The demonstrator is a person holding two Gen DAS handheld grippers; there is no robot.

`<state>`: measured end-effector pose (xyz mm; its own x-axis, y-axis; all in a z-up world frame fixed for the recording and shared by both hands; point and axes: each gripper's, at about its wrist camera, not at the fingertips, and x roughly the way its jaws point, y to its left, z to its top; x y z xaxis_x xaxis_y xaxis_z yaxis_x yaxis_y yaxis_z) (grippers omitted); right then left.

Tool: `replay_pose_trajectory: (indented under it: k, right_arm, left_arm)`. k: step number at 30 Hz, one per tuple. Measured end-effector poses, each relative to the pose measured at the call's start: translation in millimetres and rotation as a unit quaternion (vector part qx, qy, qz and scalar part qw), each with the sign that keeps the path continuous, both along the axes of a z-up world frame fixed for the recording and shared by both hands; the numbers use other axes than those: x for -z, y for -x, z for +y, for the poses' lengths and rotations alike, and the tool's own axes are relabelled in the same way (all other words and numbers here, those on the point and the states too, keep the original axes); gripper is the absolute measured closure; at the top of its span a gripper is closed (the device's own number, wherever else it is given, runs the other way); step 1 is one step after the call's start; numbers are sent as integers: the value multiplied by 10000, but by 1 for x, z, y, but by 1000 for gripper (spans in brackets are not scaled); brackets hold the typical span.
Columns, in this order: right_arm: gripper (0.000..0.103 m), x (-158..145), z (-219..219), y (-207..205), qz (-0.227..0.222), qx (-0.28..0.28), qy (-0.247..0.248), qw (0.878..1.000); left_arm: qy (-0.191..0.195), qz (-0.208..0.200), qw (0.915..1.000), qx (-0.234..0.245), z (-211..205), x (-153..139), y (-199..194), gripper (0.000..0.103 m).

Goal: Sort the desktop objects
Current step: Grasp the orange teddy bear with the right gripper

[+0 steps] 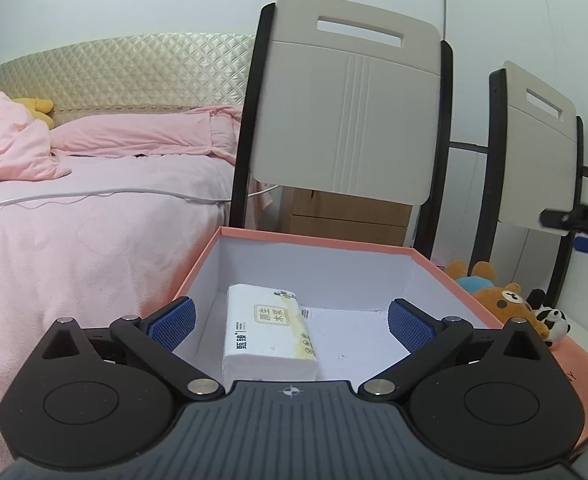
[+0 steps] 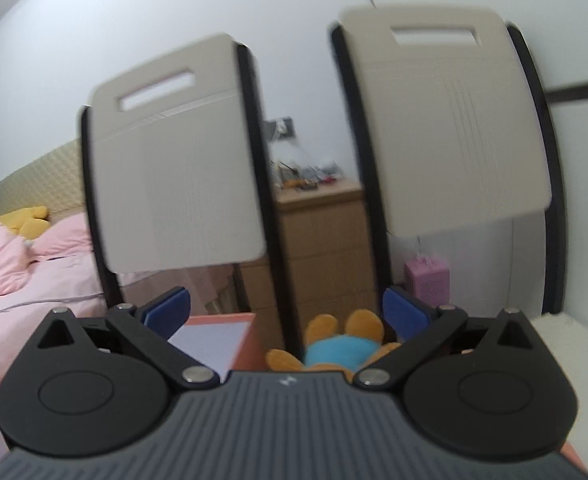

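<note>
Presently, taken from left to right with the box (image 1: 445,276) as landmark: a bed (image 1: 94,232) with pink bedding lies to the left of the box, a yellow plush (image 1: 38,106) against its quilted headboard; the box itself is open-topped, salmon outside and white inside; a tissue pack (image 1: 268,332) lies flat on the box floor, towards its left wall, with a white card just beside it on the right; the left gripper (image 1: 292,322) hovers at the near edge of the box, jaws wide apart with nothing between them, blue pads (image 1: 174,322) either side of the tissue pack and clear of it; two beige chair backs stand behind the box, the nearer chair (image 1: 345,100) directly behind it; a wooden drawer unit (image 1: 349,212) shows beneath that chair; to the right of the box sit a blue and orange plush (image 1: 471,276), a brown bear plush (image 1: 505,302) and a panda plush (image 1: 553,320), close together; the right gripper (image 2: 286,314), its view blurred, is also spread apart and empty, the blue and orange plush just beyond its fingers, a corner of the box to its left.
</note>
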<state>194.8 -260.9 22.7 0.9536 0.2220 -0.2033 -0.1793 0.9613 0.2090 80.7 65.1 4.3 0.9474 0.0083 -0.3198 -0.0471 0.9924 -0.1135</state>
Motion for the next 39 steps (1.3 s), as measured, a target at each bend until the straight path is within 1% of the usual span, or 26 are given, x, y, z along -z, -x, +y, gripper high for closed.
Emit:
replay_pose_trajectory:
  k: [2,6,10,14,20,24,26,29,33,39]
  right_arm:
    - [0,8,-8,-9,109,147,29,9998]
    - [0,24,-24,-20,379,293,-64,9988]
    - [0,33,-32,-25,516,346,-17,9981]
    - [0,41,-40,-30,705,437,-80,9965]
    - [0,49,-50,-37,1045,516,-417,9923]
    - [1,55,-44,-46,1173,494,-291,9914]
    - [6,55,-41,-47,1178,430,-283,9917]
    - [6,57,-29,-51,1185,213,-232,9925]
    - [5,64,-10,-58,1357,-77,-105,9907]
    - [2,76,6,-74,1666,-218,46,9858]
  left_arm:
    - [-4,18,10000,34,0,1,0,0]
    - [-44,88,9999,62,-2,2,-2,0]
    - [-112,54,9999,83,-4,1,-1,0]
    - [-115,75,9999,101,-4,2,-1,0]
    - [-41,325,9994,102,-2,6,-7,0]
    - [-27,276,9996,93,-2,4,-5,0]
    - [-16,283,9995,100,-3,4,-5,0]
    - [6,296,9995,98,-3,4,-6,0]
    - [65,238,9996,170,-3,2,-4,0]
    - [100,192,9995,210,-5,0,-2,0]
